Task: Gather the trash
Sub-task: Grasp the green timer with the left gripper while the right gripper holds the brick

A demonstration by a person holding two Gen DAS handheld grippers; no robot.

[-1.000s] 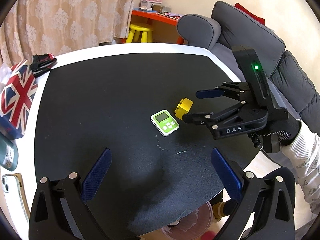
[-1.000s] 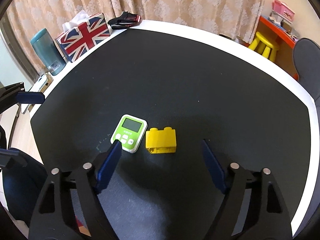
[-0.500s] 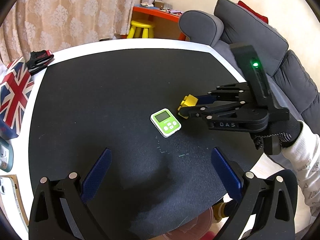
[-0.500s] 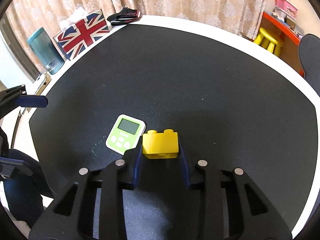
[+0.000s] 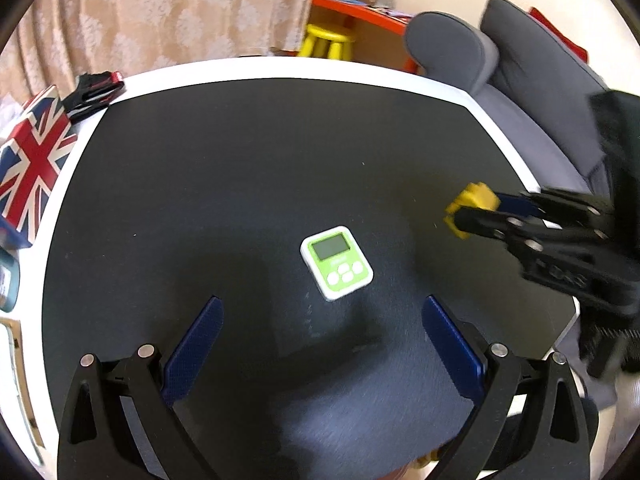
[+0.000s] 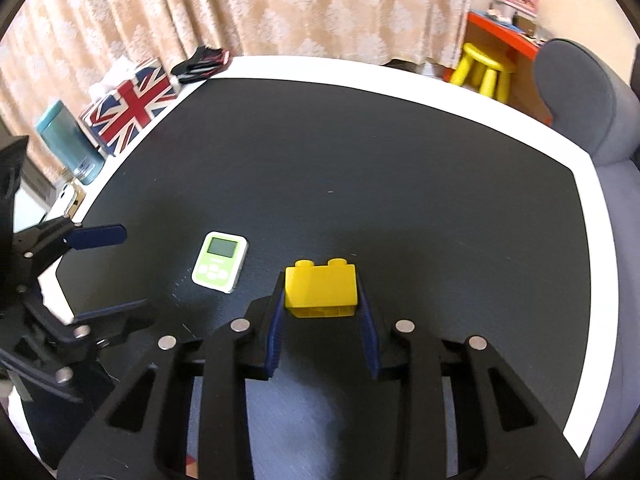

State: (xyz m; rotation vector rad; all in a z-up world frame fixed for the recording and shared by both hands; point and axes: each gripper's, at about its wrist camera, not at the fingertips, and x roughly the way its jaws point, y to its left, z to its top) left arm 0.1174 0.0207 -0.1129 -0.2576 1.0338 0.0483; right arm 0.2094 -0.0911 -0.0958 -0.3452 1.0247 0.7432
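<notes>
Patterned beige curtains [image 6: 248, 4] hang behind the table [image 6: 400, 92] (white-rimmed, black top); a yellow stool [image 6: 482, 68], orange desk [image 6: 504, 36] and grey sofa [image 5: 520, 80] stand beyond.

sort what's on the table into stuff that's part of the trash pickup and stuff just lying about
Part of the job:
- yellow toy brick, clamped in the right claw
- green digital timer, lying loose on the black mat, possibly next
- left claw, open

Lying about:
- Union Jack tissue box
- teal bottle
- black and red gloves

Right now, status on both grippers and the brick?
Right gripper shut on yellow brick. Left gripper open, holding nothing. Green timer on mat, clear of brick.
</notes>
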